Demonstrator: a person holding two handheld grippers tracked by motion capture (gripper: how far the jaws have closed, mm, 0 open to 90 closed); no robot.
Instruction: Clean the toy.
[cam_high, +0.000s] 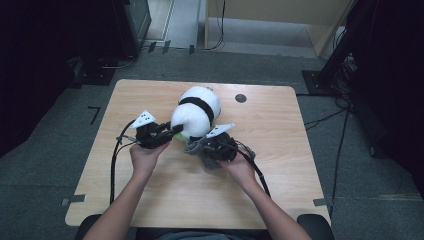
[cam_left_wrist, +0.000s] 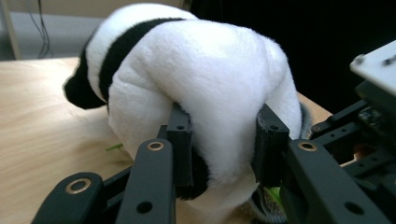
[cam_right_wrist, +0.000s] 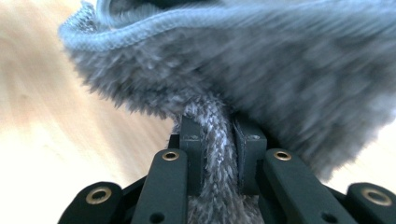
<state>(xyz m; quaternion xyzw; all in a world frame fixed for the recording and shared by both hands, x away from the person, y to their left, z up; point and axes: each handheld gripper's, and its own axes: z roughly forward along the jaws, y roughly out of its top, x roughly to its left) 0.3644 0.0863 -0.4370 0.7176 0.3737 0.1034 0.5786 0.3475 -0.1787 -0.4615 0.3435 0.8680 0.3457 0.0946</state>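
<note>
A white plush panda (cam_high: 197, 112) with a black band lies in the middle of the wooden table (cam_high: 285, 170). My left gripper (cam_high: 170, 134) is shut on a fold of the panda's white body (cam_left_wrist: 219, 93), its pads (cam_left_wrist: 180, 133) pressing in from both sides. Just to its right, my right gripper (cam_high: 209, 146) is shut on a strip of a grey fuzzy knit garment (cam_high: 194, 146), which spreads above the jaws in the right gripper view (cam_right_wrist: 261, 70). The garment lies against the panda's near end. A small green piece (cam_left_wrist: 275, 195) shows under the plush.
A dark round grommet (cam_high: 240, 98) sits in the tabletop behind the panda. Cables (cam_high: 114, 165) trail from both grippers toward the front edge. Dark stands and equipment (cam_high: 345, 45) surround the table on the grey carpet.
</note>
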